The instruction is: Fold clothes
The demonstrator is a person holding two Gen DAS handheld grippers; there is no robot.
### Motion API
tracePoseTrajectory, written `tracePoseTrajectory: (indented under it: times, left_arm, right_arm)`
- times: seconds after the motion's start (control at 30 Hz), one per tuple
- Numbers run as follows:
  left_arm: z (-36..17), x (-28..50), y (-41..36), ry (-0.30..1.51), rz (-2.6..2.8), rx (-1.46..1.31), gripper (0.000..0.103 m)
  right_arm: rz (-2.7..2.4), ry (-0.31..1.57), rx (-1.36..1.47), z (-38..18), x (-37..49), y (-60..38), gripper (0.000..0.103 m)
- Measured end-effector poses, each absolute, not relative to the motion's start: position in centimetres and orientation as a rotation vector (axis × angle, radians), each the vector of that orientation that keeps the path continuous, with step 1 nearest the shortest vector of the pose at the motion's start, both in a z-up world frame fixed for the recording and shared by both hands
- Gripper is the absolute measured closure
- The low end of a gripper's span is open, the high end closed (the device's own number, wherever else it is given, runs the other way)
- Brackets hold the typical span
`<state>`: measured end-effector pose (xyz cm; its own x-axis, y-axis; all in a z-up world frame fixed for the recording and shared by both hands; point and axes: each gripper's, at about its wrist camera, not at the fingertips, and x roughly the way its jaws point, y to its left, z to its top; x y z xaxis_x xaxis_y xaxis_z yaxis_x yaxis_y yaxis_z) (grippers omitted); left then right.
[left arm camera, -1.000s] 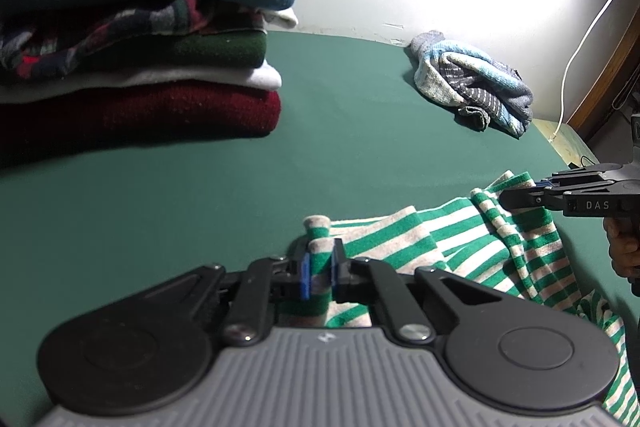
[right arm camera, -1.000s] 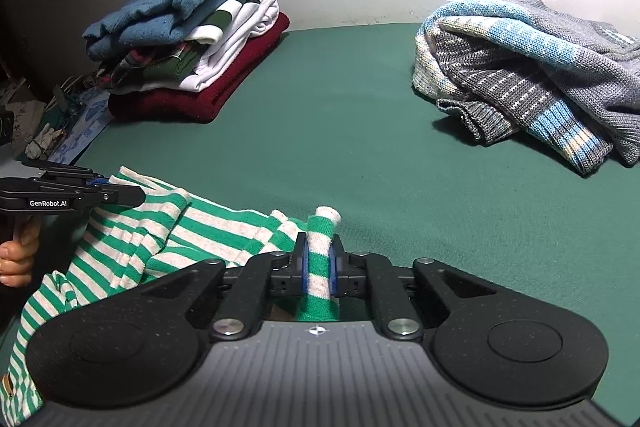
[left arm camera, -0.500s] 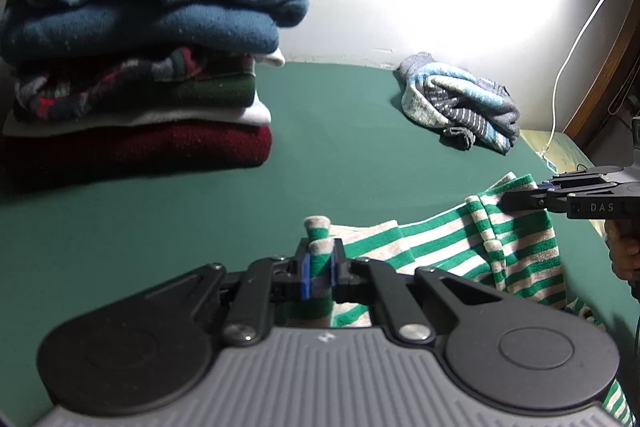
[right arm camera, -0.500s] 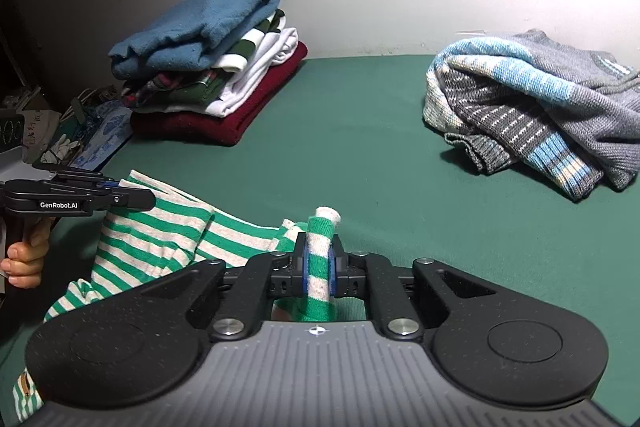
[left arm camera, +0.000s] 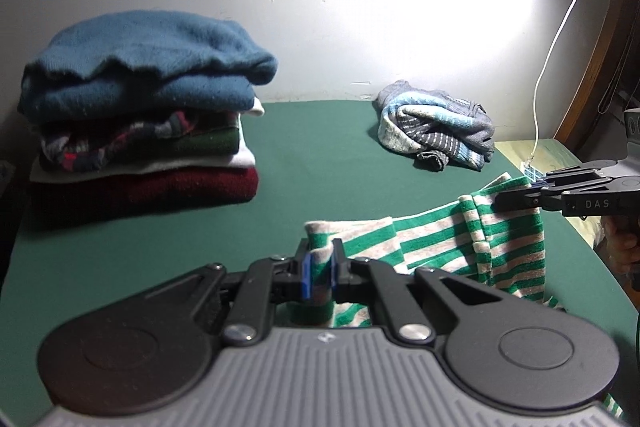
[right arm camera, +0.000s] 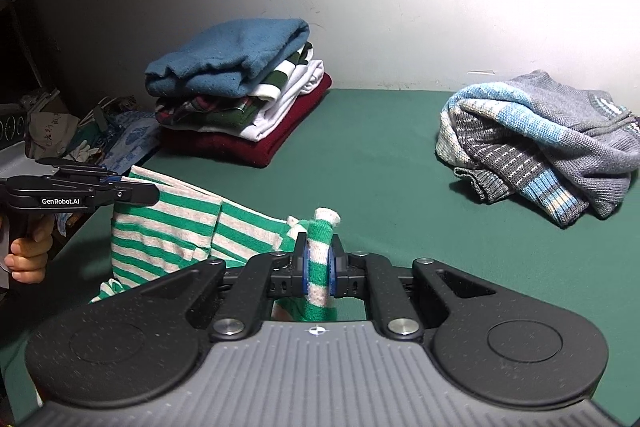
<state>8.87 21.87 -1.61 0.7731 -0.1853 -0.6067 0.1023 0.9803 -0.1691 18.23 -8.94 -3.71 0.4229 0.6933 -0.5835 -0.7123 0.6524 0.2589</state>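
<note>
The green-and-grey striped top [left arm camera: 436, 239] hangs in the air between the two claws, above the near part of the green table [left arm camera: 320, 155], with its lower folds drooping toward the near edge. The left claw [left arm camera: 319, 273] is closed tight on a bunched edge of the top, a roll of striped cloth standing up between its blue pads [left arm camera: 306, 275]. The right claw [right arm camera: 318, 269] is likewise clamped on another bunched edge, the cloth poking up above its fingers. In the left wrist view the right claw comes in from the right side, its tip buried in the top's far corner, with a hand [left arm camera: 620, 247] on the handle below it. In the right wrist view the left claw enters from the left, gripping the opposite corner, and a hand [right arm camera: 30, 251] holds its handle.

At the far left of the table, against the wall, stands a stack of folded clothes [right arm camera: 240, 95]: a blue sweater [left arm camera: 148, 67] on top, then dark patterned and green pieces, a white one, and a dark red one at the bottom. At the far right lies a crumpled grey-and-blue knit sweater [right arm camera: 548, 139], well apart from the stack and from the top. A white cable [left arm camera: 560, 39] hangs down the wall at the right.
</note>
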Motion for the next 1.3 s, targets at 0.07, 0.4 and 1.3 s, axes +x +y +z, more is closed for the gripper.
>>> tracePoseTrajectory:
  times: [0.07, 0.4, 1.3]
  left_arm:
    - [-1.3, 8.6, 21.8, 0.665, -0.148, -0.128, 0.101]
    - [0.4, 5.8, 21.2, 0.627, -0.134, -0.122, 0.101]
    - [2.2, -3.2, 19.0, 0.575, -0.137, -0.122, 0.103]
  right_arm:
    - [0.88, 0.706, -0.036, -3.3, 17.8, -9.0, 0.095]
    - [0.875, 0.645, -0.074, -1.4, 15.2, -9.8, 0.095]
    - [0.897, 0.563, -0.074, 0.8, 6.5, -12.7, 0.095]
